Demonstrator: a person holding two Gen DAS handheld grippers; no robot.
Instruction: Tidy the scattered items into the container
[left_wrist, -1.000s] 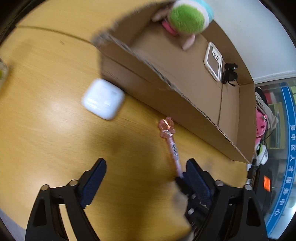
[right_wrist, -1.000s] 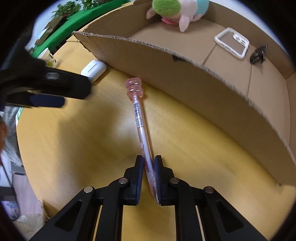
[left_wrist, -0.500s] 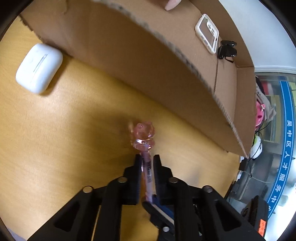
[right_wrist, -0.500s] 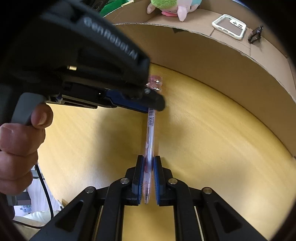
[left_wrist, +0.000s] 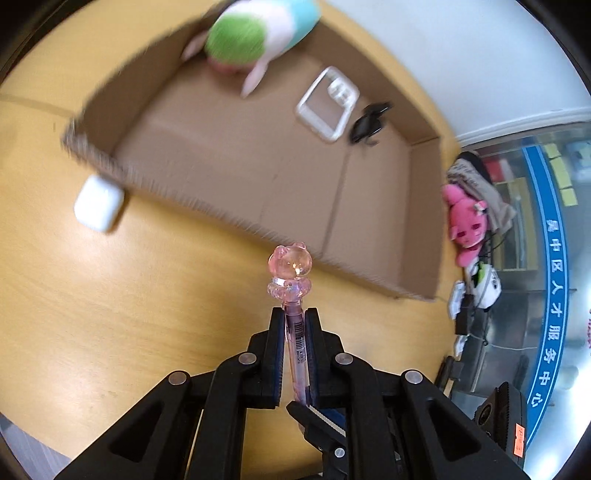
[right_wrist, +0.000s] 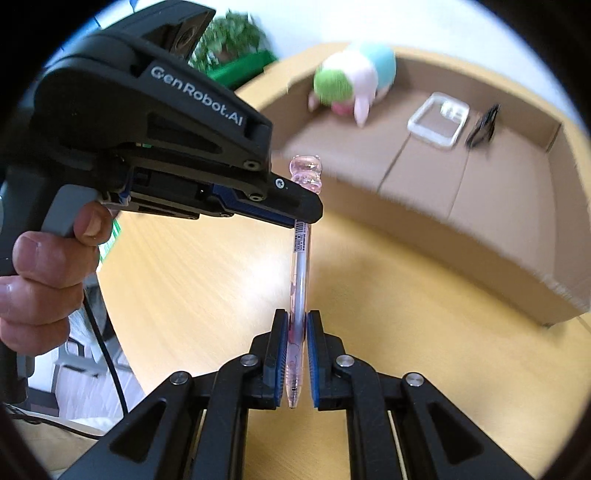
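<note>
**Pen held at both ends, box ahead**

Here the pink pen (left_wrist: 295, 332) is off the desk (left_wrist: 110, 314), the left gripper (left_wrist: 294, 317) clamped below its bear-shaped cap and the right gripper (right_wrist: 296, 325) clamped near its tip. To finish well, one gripper should probably release first, then the other carry it over the cardboard box (left_wrist: 240, 177) near wall. Motion blurs the box contents; the white case (left_wrist: 99, 203) stays outside, at the box's corner.
</note>
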